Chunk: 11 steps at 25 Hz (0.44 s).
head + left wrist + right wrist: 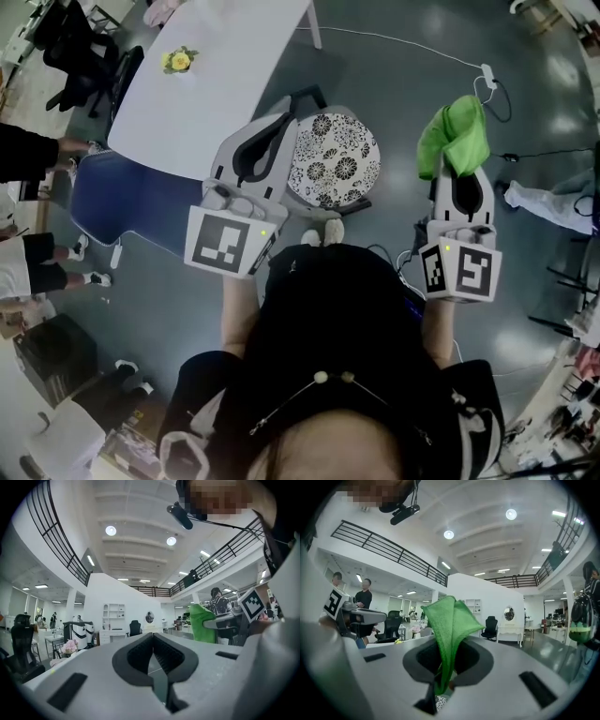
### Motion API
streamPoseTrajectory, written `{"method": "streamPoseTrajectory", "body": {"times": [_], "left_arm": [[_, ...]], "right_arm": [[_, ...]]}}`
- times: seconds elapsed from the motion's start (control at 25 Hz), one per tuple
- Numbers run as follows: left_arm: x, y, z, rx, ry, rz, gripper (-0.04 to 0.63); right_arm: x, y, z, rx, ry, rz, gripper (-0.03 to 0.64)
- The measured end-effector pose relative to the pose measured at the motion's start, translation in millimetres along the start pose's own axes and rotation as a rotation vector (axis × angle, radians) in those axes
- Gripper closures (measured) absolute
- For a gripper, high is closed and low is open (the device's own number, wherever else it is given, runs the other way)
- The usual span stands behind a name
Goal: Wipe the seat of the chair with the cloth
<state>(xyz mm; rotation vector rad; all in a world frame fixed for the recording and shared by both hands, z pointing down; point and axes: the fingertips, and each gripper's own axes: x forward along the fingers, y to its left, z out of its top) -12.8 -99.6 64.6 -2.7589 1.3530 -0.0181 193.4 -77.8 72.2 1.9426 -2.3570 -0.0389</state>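
Note:
The chair's round seat (334,160), black-and-white flower print, stands on the floor just ahead of the person, between the two grippers and below them. My right gripper (459,162) is held up to the right of the seat, shut on a green cloth (456,134) that sticks up past its tips. In the right gripper view the cloth (451,620) rises out of the pinched jaws (450,644). My left gripper (283,122) hovers over the seat's left edge, shut and empty; its tips meet in the left gripper view (153,635). Neither gripper touches the seat.
A white table (225,75) with a small yellow flower (178,61) stands behind and left of the chair. A blue chair (122,192) sits at its left. A white cable and power strip (487,77) lie on the floor at the back right. People stand at the far left.

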Motion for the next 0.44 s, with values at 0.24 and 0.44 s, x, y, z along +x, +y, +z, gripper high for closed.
{"method": "streamPoseTrajectory", "body": {"times": [0.24, 0.44], "left_arm": [[-1, 0, 2, 0.001, 0.002, 0.001, 0.589], [-1, -2, 1, 0.001, 0.0, -0.005, 0.589]], "right_arm": [[-8, -7, -2, 0.025, 0.014, -0.017, 0.574], [-12, -9, 0, 0.007, 0.013, -0.039, 0.574]]}}
